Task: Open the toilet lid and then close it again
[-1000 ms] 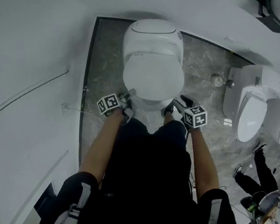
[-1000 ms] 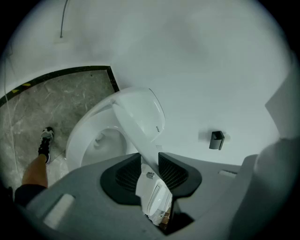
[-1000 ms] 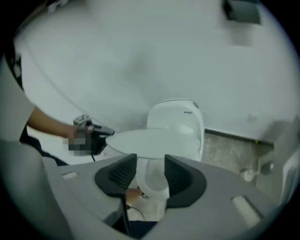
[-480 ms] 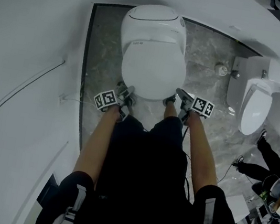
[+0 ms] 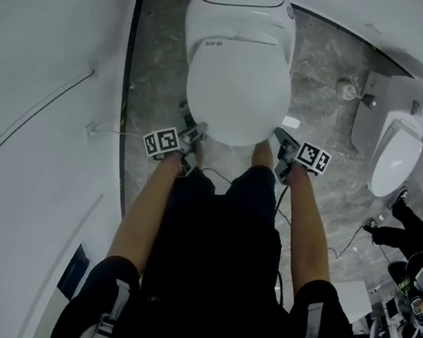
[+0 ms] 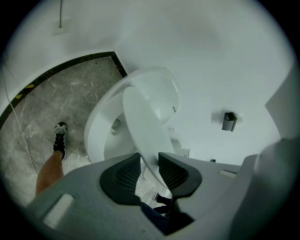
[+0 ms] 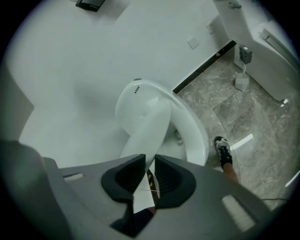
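Gripping toilet lid (image 5: 238, 96) front edge: left tongs (image 6: 149, 167) clamped, right tongs (image 7: 150, 171) closing on it.

One toilet (image 5: 241, 17), one lid (image 5: 238, 96), two urinals (image 5: 397, 151) along the floor's (image 5: 160, 51) right edge, two shoes (image 6: 59, 138), one either side of the toilet.

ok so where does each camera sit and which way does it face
Head view: on the person's head, steeply down at the white oval plastic toilet lid; forearms, shorts, left gripper, right gripper show.
Left gripper view: on that gripper, along jaws gripping the lid's edge; leg and shoe show.
Right gripper view: likewise, jaws closing on the lid; other shoe shows.
Shared: lid, grey marbled floor.
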{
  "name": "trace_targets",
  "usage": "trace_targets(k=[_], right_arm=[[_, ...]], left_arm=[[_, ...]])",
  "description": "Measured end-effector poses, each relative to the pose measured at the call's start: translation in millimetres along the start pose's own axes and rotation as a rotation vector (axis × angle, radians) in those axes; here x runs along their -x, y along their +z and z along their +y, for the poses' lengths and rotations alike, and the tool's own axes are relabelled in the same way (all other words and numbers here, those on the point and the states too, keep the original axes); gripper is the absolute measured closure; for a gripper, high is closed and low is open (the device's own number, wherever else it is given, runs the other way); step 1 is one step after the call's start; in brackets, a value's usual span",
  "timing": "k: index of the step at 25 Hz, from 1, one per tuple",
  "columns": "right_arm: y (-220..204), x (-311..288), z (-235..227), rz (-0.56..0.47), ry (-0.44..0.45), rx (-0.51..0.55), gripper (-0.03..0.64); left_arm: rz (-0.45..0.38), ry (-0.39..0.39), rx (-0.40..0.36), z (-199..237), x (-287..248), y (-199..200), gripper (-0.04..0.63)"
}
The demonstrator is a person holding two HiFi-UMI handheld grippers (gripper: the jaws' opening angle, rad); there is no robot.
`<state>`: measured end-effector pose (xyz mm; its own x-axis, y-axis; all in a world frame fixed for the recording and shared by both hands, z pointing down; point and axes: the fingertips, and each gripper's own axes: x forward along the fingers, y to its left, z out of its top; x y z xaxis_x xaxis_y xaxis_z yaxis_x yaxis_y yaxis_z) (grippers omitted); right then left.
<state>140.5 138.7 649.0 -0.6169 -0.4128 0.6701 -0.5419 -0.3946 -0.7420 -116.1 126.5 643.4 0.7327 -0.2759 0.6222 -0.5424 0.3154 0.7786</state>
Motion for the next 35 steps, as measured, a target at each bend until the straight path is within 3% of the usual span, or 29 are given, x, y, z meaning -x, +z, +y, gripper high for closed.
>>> trace_targets(k=[6, 9, 14, 20, 25, 29, 35], right_arm=[[-9, -10, -19, 0.021, -0.024, 0.017, 0.551], [-13, -16, -26, 0.024, -0.056, 0.056, 0.541], [-19, -22, -45, 0.03, -0.094, 0.062, 0.486], [-25, -30, -71, 0.063, -0.134, 0.076, 0.42], [-31, -39, -87, 0.073, -0.156, 0.068, 0.403], [-37, -45, -97, 0.095, -0.196, 0.098, 0.403], [-37, -59, -117, 0.145, -0.281, 0.249, 0.397]], left_arm=[[0.032, 0.032, -0.008, 22, -10, -10, 0.468], [0.053, 0.057, -0.042, 35, -14, -12, 0.436], [0.069, 0.068, -0.033, 56, -20, -17, 0.376], [0.08, 0.105, -0.059, 77, -28, -25, 0.365], [0.094, 0.141, -0.087, 93, -35, -27, 0.354], [0.14, 0.199, -0.17, 105, -39, -29, 0.354], [0.221, 0.255, -0.297, 125, -56, -30, 0.353]])
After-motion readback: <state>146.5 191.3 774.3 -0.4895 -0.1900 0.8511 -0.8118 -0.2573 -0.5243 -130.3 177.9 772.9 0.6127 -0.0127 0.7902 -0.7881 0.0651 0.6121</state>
